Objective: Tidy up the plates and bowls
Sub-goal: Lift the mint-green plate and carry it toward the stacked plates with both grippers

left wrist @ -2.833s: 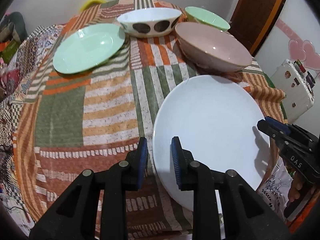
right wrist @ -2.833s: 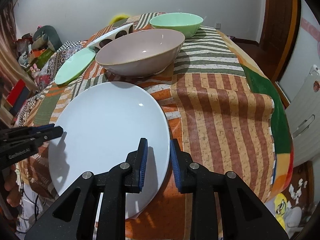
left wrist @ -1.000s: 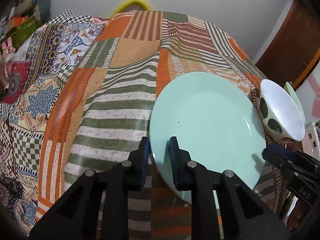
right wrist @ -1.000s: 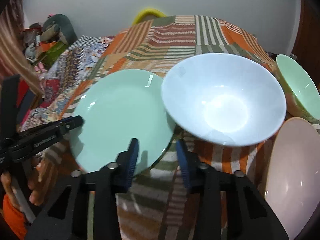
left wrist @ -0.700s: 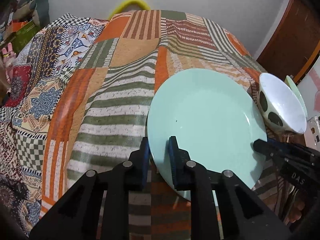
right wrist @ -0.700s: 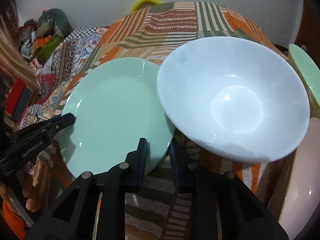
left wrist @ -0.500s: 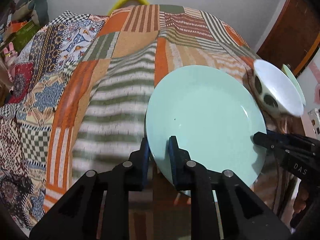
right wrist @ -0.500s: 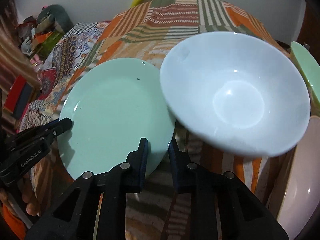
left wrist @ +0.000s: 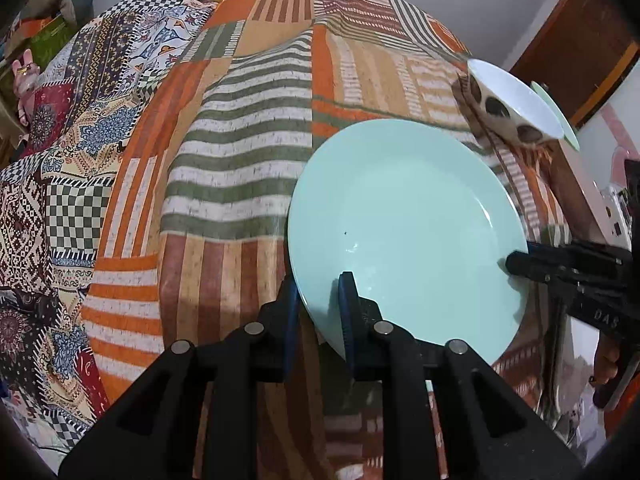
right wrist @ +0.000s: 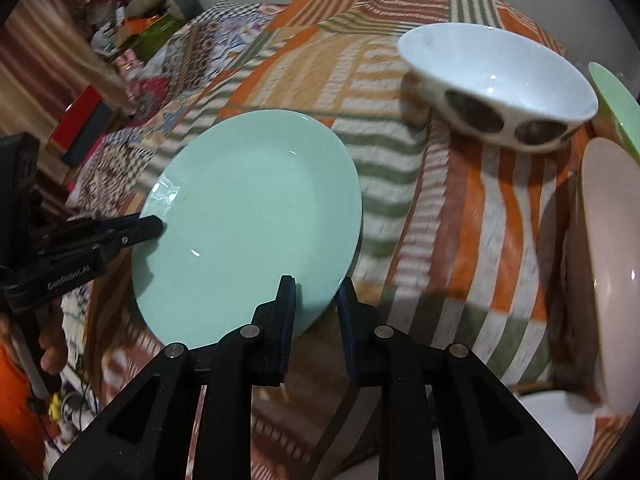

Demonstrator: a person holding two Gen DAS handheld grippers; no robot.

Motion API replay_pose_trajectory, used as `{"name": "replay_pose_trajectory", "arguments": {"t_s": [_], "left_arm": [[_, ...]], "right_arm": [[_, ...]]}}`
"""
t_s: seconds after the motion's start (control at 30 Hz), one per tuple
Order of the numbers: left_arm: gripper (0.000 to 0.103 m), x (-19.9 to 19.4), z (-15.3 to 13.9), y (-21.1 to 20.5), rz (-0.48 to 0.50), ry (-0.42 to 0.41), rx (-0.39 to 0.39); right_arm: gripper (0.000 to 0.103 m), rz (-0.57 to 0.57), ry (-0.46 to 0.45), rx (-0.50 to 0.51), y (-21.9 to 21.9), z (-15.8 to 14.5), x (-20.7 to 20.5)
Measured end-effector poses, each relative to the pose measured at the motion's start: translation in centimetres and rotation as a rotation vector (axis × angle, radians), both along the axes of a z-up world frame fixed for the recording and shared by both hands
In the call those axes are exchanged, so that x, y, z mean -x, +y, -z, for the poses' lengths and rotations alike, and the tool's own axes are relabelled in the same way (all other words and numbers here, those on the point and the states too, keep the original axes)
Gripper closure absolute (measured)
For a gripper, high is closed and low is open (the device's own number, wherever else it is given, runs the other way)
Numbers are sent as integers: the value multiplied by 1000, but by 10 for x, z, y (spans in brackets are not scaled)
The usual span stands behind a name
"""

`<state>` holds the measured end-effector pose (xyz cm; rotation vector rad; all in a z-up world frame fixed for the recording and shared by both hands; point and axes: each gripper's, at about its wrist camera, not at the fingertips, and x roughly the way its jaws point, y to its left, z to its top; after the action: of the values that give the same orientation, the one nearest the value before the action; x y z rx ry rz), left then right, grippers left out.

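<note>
- Left gripper (left wrist: 316, 296): clenched on the near-left rim of the green plate (left wrist: 404, 216), one finger under, one over. The bite is shallow, at the very edge only. Risk: glazed rim slides out of the pads if the plate tips or swings.
- Green plate, right wrist view (right wrist: 248, 216): looks lifted off the striped cloth (left wrist: 240, 160) and tilted, held between both grippers over the near part of the table. Risk: if one hand moves faster than the other, the plate twists in the pads and drops.
- Right gripper (right wrist: 316, 296): grasping the opposite rim of the same plate; seen from the left camera as the dark claw at the plate's right edge (left wrist: 516, 264). The plate's edge sits close to one finger, so the hold looks off-centre. Risk: uneven pinch lets the rim pivot.
- Spotted white bowl (right wrist: 500, 80): stands just beyond the plate, to its right. Risk: carrying the plate rightward could clip its rim and knock it.
- Pink bowl (right wrist: 608, 264) and green bowl (right wrist: 616, 100): crowded at the far right, near each other. Risk: little room to pass.
- White plate (right wrist: 552, 424): partly visible low right, likely the stacking spot. Risk: setting down tilted could chip or clatter.
</note>
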<state>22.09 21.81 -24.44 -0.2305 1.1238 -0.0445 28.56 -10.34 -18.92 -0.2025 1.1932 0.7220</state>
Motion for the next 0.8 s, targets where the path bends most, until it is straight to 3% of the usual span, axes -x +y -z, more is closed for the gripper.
{"name": "replay_pose_trajectory", "arguments": {"t_s": [0.17, 0.4, 0.8], "left_arm": [[81, -4, -1, -2, 24, 2, -46], [80, -13, 3, 4, 29, -2, -16], [81, 12, -12, -8, 2, -31, -22]], "right_arm": [[83, 16, -31, 22, 12, 2, -13], [82, 46, 1, -3, 26, 9, -32], [84, 48, -58, -12, 14, -4, -5]]}}
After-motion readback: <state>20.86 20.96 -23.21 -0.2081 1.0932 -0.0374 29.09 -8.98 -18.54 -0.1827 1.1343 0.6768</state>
